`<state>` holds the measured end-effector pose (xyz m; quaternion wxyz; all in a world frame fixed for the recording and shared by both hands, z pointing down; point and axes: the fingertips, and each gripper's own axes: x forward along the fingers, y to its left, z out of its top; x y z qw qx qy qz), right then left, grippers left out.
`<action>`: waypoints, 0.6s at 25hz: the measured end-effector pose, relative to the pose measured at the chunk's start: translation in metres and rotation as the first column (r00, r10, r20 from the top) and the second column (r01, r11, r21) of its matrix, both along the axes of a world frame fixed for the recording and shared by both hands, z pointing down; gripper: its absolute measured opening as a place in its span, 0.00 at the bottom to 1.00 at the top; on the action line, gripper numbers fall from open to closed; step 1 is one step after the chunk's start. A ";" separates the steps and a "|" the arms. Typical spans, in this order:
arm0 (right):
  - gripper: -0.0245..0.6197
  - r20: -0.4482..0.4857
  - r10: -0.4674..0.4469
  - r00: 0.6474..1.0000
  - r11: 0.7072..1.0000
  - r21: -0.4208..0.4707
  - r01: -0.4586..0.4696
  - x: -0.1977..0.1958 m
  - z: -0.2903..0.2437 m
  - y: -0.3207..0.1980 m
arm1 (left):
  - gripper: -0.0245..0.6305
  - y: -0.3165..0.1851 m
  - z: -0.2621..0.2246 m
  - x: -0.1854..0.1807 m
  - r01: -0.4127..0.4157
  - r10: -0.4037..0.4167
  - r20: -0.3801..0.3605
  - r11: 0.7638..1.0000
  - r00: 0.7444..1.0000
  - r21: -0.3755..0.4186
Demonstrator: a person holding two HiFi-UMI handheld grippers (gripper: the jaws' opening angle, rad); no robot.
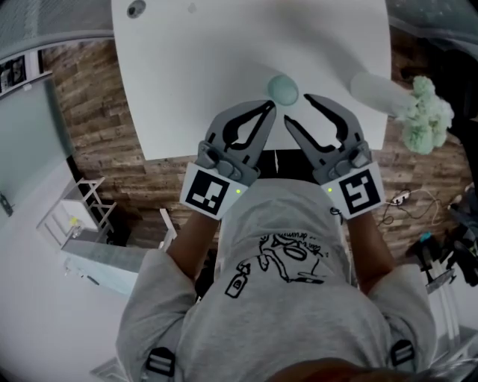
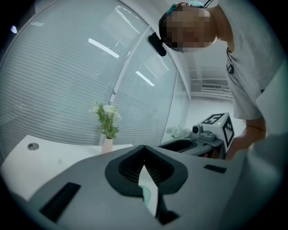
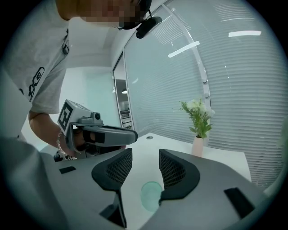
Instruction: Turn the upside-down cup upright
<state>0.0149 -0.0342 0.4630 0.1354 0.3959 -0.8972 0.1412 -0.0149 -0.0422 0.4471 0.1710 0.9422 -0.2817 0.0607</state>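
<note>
A small pale green cup (image 1: 283, 89) stands on the white table (image 1: 194, 82), near its front edge. From above it shows as a round disc, and I cannot tell which end is up. My left gripper (image 1: 269, 107) is shut with nothing in it, its tip just left of the cup. My right gripper (image 1: 299, 110) is open, its jaws just right of the cup and not touching it. In the right gripper view the cup (image 3: 150, 195) lies low between the open jaws of the right gripper (image 3: 145, 155). In the left gripper view the left gripper (image 2: 144, 150) is shut, and a sliver of the cup (image 2: 146, 193) shows below the tips.
A white vase (image 1: 377, 93) with pale flowers (image 1: 422, 116) stands at the table's right edge, right of my right gripper. A round cable hole (image 1: 136, 9) sits at the far left corner. The table's front edge runs just under both grippers. Window blinds (image 3: 234, 90) lie beyond.
</note>
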 end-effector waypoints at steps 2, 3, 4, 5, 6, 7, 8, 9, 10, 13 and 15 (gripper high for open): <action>0.35 -0.008 -0.021 1.000 1.000 -0.008 0.021 -0.001 0.010 0.001 | 0.04 -0.001 0.006 0.001 0.006 -0.006 -0.003 1.000 1.000 -0.003; 0.35 -0.017 -0.029 0.999 1.000 -0.011 0.029 -0.002 0.015 0.001 | 0.04 -0.002 0.009 0.001 0.007 -0.007 0.000 1.000 1.000 -0.003; 0.37 -0.025 -0.032 0.999 0.999 -0.014 0.031 -0.003 0.021 0.000 | 0.04 -0.003 0.013 0.000 0.007 -0.007 0.003 1.000 1.000 -0.003; 0.37 -0.030 -0.032 0.999 0.999 -0.018 0.031 -0.002 0.026 -0.001 | 0.04 -0.003 0.016 0.000 0.006 -0.006 0.007 1.000 1.000 -0.004; 0.38 -0.033 -0.030 0.999 0.999 -0.022 0.029 -0.002 0.030 -0.002 | 0.04 -0.003 0.019 0.000 0.005 -0.005 0.010 1.000 1.000 -0.005; 0.39 -0.037 -0.029 0.999 0.999 -0.026 0.028 0.000 0.033 -0.002 | 0.04 -0.003 0.021 0.001 0.002 -0.002 0.014 1.000 1.000 -0.005; 0.40 -0.043 -0.030 0.999 0.999 -0.030 0.028 0.001 0.037 -0.002 | 0.04 -0.003 0.023 0.002 -0.002 0.002 0.018 1.000 1.000 -0.005; 0.40 -0.050 -0.033 0.998 0.999 -0.033 0.032 0.003 0.040 -0.002 | 0.04 -0.002 0.025 0.004 -0.006 0.006 0.021 1.000 1.000 -0.006; 0.41 -0.056 -0.038 0.998 0.999 -0.034 0.036 0.004 0.043 -0.001 | 0.04 -0.001 0.027 0.005 -0.010 0.010 0.025 1.000 1.000 -0.006; 0.44 -0.072 -0.041 0.997 0.999 -0.035 0.039 0.005 0.052 -0.003 | 0.04 0.000 0.034 0.008 -0.017 0.017 0.029 1.000 0.999 -0.004; 0.45 -0.079 -0.034 0.996 0.999 -0.036 0.031 0.005 0.057 -0.003 | 0.04 0.001 0.038 0.009 -0.017 0.017 0.023 1.000 1.000 -0.005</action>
